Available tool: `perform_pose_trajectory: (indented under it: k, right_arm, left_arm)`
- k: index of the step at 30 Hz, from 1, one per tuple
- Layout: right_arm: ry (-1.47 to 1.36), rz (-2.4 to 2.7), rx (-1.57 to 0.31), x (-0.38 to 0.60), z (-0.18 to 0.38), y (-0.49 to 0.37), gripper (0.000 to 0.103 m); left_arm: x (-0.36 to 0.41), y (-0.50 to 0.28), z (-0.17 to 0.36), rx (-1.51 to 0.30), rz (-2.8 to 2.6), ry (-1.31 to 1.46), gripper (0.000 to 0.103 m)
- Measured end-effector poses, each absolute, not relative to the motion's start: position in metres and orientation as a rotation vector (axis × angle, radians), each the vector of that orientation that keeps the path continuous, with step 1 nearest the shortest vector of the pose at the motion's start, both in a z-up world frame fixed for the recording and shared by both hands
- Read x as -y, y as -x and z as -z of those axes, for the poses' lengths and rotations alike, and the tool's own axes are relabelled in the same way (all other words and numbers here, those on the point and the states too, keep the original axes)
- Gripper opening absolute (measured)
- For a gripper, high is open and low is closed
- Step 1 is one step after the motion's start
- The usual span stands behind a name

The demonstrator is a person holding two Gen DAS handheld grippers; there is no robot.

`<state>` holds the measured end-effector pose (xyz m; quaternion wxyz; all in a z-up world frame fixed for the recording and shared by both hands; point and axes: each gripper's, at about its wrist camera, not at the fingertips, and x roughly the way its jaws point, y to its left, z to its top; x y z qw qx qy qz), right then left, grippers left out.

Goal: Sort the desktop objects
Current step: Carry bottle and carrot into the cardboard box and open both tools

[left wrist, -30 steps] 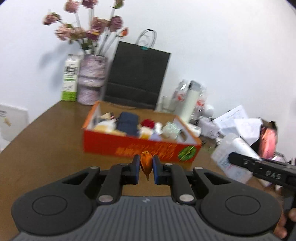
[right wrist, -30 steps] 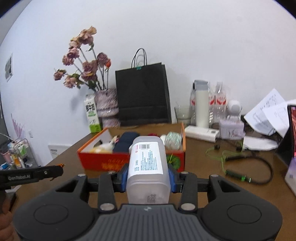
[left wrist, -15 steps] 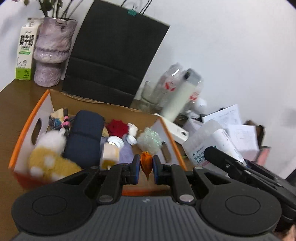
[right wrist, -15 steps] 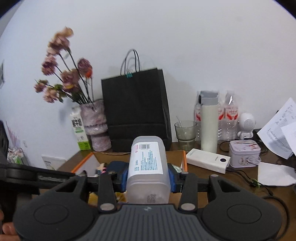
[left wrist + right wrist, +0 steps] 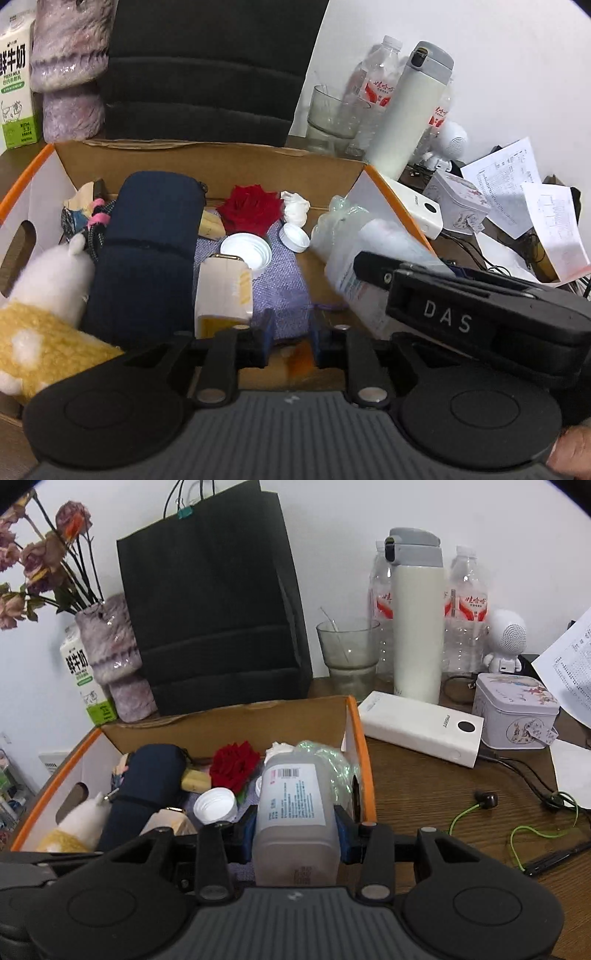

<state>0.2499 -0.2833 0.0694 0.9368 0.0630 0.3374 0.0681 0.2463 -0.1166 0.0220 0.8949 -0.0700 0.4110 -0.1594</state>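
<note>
Bottle [image 5: 291,812]: translucent plastic, rigid, probably light, slick-sided; clamped mid-body by right tool [image 5: 295,830], over box [image 5: 364,753] right end. Left tool [image 5: 290,341] parted; small orange item [image 5: 297,360] below, apparently released, blurred. Hold flat sides, not label.

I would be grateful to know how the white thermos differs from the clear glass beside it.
The thermos is tall, opaque white and capped with a grey lid; the glass is short, see-through and open-topped. The glass has a thin stick leaning inside it; what the thermos holds is hidden. Both stand upright on the table behind the box.
</note>
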Motion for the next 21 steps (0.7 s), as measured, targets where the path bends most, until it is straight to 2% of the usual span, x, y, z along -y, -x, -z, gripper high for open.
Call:
perform_pose_trajectory:
  k: [3, 5, 7, 8, 9, 11, 13, 15, 21]
  right_arm:
    - [-0.149, -0.170, -0.686, 0.284, -0.073, -0.247, 0.055]
    - [-0.159, -0.170, -0.663, 0.286, -0.081, -0.243, 0.059]
    - [-0.172, -0.170, -0.632, 0.289, -0.096, -0.240, 0.066]
    - [-0.180, -0.173, -0.621, 0.290, -0.104, -0.240, 0.071]
    - [-0.180, -0.174, -0.608, 0.290, -0.113, -0.240, 0.077]
    - [-0.143, -0.169, -0.581, 0.285, -0.129, -0.241, 0.086]
    - [-0.089, -0.159, -0.571, 0.277, -0.139, -0.241, 0.088]
    - [-0.079, -0.160, -0.564, 0.272, -0.142, -0.234, 0.089]
    - [-0.015, -0.151, -0.572, 0.259, -0.118, -0.198, 0.091]
  left_arm:
    - [0.112, -0.246, -0.026, -0.852, 0.338, 0.161, 0.030]
    - [0.105, -0.246, -0.038, -0.821, 0.341, 0.171, 0.035]
    - [0.097, -0.245, -0.054, -0.772, 0.316, 0.167, 0.056]
    - [0.093, -0.244, -0.061, -0.741, 0.290, 0.159, 0.073]
    - [0.089, -0.242, -0.068, -0.704, 0.267, 0.147, 0.083]
    - [0.079, -0.240, -0.079, -0.665, 0.235, 0.122, 0.085]
    - [0.069, -0.237, -0.087, -0.652, 0.180, 0.093, 0.091]
    - [0.060, -0.226, -0.089, -0.609, 0.135, 0.055, 0.103]
    - [0.042, -0.182, -0.072, -0.590, 0.032, -0.082, 0.103]
